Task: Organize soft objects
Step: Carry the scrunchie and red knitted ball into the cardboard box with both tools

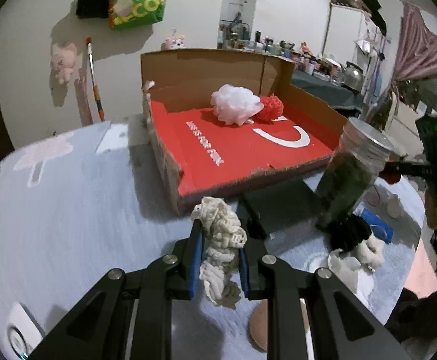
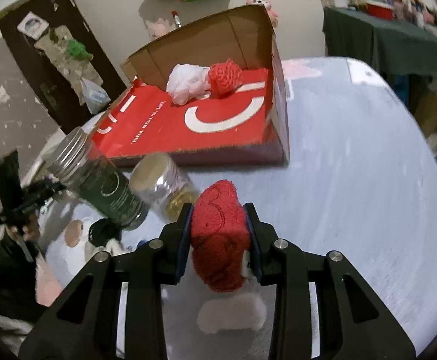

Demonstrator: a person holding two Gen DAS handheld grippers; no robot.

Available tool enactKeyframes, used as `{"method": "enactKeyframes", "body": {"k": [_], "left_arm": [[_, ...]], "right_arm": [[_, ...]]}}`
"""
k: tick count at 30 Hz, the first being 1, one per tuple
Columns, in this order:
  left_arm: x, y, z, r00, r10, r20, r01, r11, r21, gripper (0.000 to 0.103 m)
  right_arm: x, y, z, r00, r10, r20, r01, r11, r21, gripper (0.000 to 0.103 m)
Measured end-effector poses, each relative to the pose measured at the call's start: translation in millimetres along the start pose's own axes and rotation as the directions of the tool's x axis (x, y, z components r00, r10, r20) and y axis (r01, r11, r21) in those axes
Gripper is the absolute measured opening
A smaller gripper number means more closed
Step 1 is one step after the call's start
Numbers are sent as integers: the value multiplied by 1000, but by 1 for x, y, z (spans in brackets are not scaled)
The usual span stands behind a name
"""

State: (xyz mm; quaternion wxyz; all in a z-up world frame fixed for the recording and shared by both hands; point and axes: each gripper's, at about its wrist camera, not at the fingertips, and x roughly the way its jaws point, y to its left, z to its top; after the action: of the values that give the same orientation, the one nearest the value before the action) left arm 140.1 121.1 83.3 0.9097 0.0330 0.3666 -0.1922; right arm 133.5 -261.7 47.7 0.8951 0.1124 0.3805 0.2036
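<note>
2 puffs (image 1: 236, 105) in box (image 1: 188, 72)

The right gripper (image 2: 218, 225) squeezes a red fluffy cloth (image 2: 218, 240) above the worktop (image 2: 353, 180), near the red box (image 2: 272, 153).

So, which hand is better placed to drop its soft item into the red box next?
Probably right: the right gripper with its red cloth faces the box unobstructed; jars crowd the left gripper.

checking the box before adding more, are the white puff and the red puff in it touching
Touching. In the right wrist view the white puff presses against the red puff with no gap; the left wrist view agrees.
</note>
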Motion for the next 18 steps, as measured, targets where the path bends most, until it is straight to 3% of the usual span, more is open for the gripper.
{"method": "enactKeyframes", "body": {"k": [10, 18], "left_arm": [[10, -6, 65, 1000, 3, 7, -3, 998, 67, 22], [60, -10, 113, 994, 97, -54, -95, 995, 42, 22]], "right_arm": [[-5, 18, 65, 998, -28, 54, 32, 996, -80, 32], [20, 34, 124, 989, -102, 108, 113, 988, -105, 32]]}}
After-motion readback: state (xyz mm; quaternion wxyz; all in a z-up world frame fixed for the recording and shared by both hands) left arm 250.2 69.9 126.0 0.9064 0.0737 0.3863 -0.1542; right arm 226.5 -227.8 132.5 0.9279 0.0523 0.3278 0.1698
